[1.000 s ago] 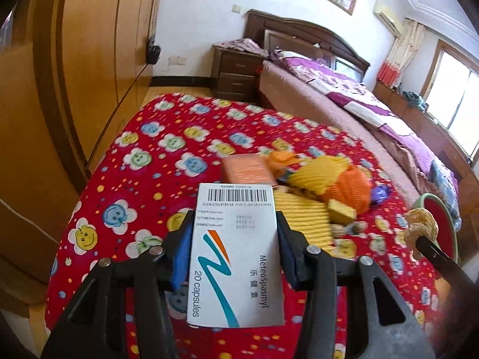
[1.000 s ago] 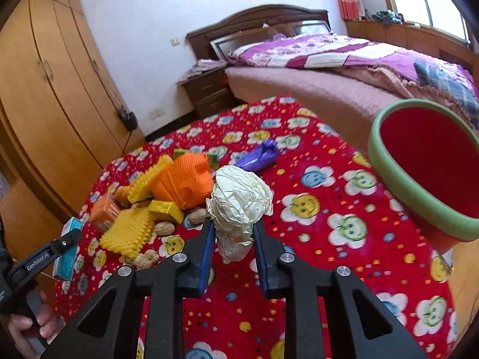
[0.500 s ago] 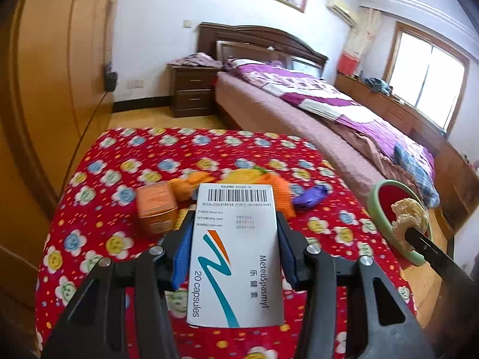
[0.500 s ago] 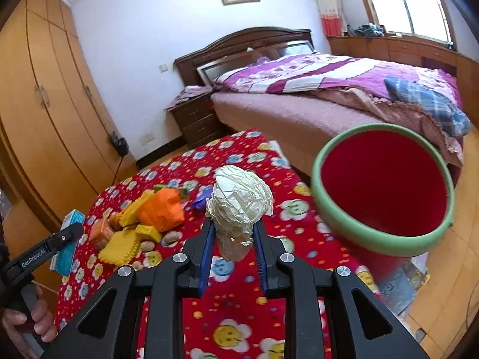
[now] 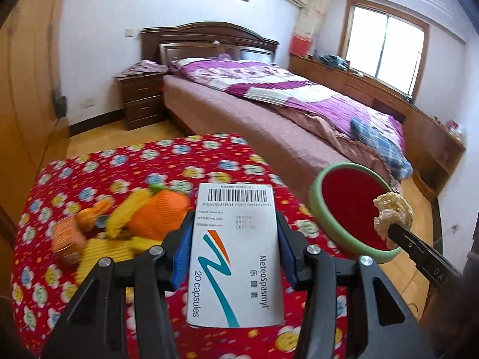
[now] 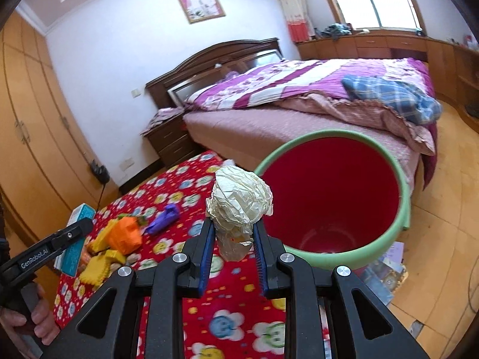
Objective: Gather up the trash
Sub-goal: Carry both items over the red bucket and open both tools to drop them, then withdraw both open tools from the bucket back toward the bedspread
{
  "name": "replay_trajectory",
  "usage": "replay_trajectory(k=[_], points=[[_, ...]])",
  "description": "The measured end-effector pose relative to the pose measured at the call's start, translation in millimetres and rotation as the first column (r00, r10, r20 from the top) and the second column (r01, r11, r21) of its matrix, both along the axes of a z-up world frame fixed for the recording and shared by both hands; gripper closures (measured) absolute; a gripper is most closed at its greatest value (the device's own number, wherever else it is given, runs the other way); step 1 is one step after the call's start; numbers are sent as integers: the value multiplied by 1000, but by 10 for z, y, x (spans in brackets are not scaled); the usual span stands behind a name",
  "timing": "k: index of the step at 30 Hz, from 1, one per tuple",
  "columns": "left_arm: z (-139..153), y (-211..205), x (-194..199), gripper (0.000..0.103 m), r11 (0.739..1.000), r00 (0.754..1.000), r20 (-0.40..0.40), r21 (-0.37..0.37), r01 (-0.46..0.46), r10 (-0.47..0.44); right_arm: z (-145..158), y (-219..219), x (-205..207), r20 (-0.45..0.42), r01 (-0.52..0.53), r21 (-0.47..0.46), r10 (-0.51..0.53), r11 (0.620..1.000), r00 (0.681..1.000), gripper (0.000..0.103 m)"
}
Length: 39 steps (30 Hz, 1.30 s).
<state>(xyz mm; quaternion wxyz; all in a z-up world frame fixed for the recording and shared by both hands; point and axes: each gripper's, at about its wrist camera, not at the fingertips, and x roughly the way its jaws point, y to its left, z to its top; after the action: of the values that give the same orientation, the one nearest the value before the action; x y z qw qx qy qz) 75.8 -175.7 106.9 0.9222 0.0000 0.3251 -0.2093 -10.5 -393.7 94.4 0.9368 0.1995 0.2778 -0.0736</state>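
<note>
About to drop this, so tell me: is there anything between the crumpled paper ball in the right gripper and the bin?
Nothing. In the right wrist view the paper ball sits just before the bin rim, with only red flowered cloth below.

Both hands have swung away from the toy pile (image 5: 140, 224) toward the bin (image 6: 401, 209), so the paper wad (image 6: 239, 206) now hangs right at its green rim instead of over the desk (image 6: 239, 323), and the box (image 5: 235, 257) has drifted that way too.
</note>
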Motion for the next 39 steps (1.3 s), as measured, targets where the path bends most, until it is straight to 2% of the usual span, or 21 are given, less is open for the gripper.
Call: replay_trajectory(k=[8, 22, 30, 33, 39], points=[[-85, -656, 78, 52, 993, 993, -6, 18, 116, -116, -139, -400, -54, -15, 82, 39, -81, 996, 997, 78], [-412, -1409, 268, 52, 965, 963, -70, 13, 261, -259, -408, -827, -49, -69, 163, 72, -158, 984, 985, 76], [-526, -1631, 329, 52, 947, 944, -91, 3, 320, -318, -483, -923, -33, -87, 184, 69, -178, 980, 980, 75], [-530, -1679, 310, 47, 940, 937, -81, 4, 342, -341, -500, -929, -27, -89, 188, 72, -182, 979, 979, 73], [-518, -1699, 256, 46, 937, 936, -55, 24, 350, -348, -558, -955, -7, -102, 188, 90, -178, 978, 979, 73]])
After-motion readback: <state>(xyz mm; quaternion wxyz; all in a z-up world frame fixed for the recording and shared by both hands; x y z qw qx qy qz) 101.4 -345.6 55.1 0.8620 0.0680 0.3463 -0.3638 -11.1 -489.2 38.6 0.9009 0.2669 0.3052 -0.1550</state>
